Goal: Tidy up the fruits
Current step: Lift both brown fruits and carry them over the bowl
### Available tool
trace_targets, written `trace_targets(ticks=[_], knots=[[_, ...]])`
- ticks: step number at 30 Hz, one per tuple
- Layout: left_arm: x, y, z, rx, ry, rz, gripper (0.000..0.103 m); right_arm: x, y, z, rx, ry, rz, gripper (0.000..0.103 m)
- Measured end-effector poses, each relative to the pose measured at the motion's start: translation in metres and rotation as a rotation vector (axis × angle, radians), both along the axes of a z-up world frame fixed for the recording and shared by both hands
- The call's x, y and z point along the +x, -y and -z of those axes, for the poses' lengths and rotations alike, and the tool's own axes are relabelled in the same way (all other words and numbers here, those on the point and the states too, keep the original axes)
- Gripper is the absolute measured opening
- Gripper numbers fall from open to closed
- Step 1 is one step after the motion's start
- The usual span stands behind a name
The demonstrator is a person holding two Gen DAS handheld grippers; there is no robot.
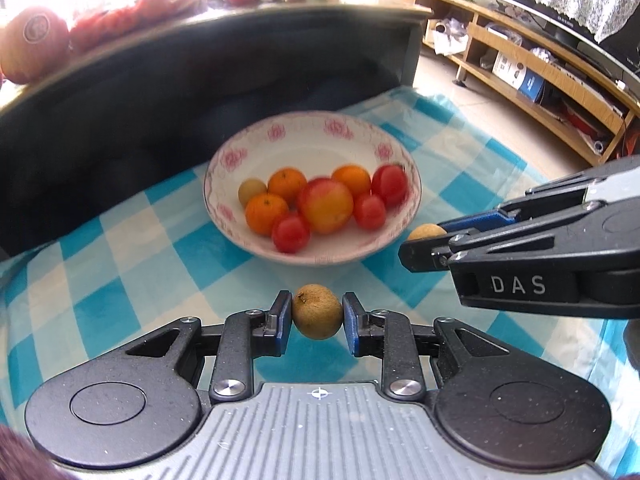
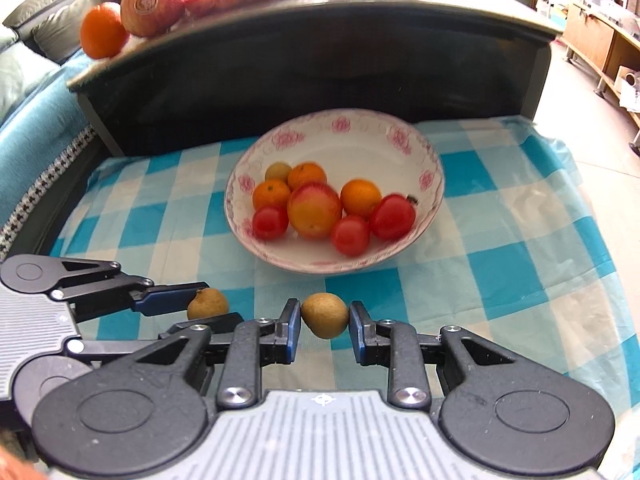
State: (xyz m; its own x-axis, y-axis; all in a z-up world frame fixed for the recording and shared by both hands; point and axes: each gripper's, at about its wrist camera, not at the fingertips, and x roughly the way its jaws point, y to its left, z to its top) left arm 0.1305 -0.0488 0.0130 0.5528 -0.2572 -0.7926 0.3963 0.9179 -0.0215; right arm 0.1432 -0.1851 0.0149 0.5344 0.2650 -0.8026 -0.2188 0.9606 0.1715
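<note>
Nearest, the left tongs (image 1: 316,312) are clamped on a small brown fruit (image 1: 317,311) above the blue checked cloth (image 1: 132,248). Beside them the right tongs (image 2: 325,316) grip a second brown fruit (image 2: 324,315); from the left wrist view only a sliver of it shows behind the blue pads. Just beyond stands the flowered bowl (image 1: 248,140), holding small oranges, red tomatoes, one larger red-yellow fruit and another brown fruit. Behind it rises a dark bench (image 2: 320,60); its top is overexposed, with what seem to be more fruits. Only the right wrist view shows the sofa cushions (image 2: 60,8) at the far left.
</note>
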Motion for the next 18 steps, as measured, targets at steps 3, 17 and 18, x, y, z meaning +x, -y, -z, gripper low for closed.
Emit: trace_targets(ticks=[3,17,18], knots=[[0.007,0.001,-0.004,-0.005,0.010,-0.008,0.035,0.002,0.003,-0.005,0.010,0.015,0.014,0.030],[0.034,0.007,-0.008,-0.025,0.019,-0.025,0.035,0.027,0.013,-0.011,0.032,0.031,0.054,0.030],[0.035,0.007,-0.007,-0.026,0.016,-0.027,0.035,0.028,0.014,-0.011,0.034,0.032,0.055,0.030]])
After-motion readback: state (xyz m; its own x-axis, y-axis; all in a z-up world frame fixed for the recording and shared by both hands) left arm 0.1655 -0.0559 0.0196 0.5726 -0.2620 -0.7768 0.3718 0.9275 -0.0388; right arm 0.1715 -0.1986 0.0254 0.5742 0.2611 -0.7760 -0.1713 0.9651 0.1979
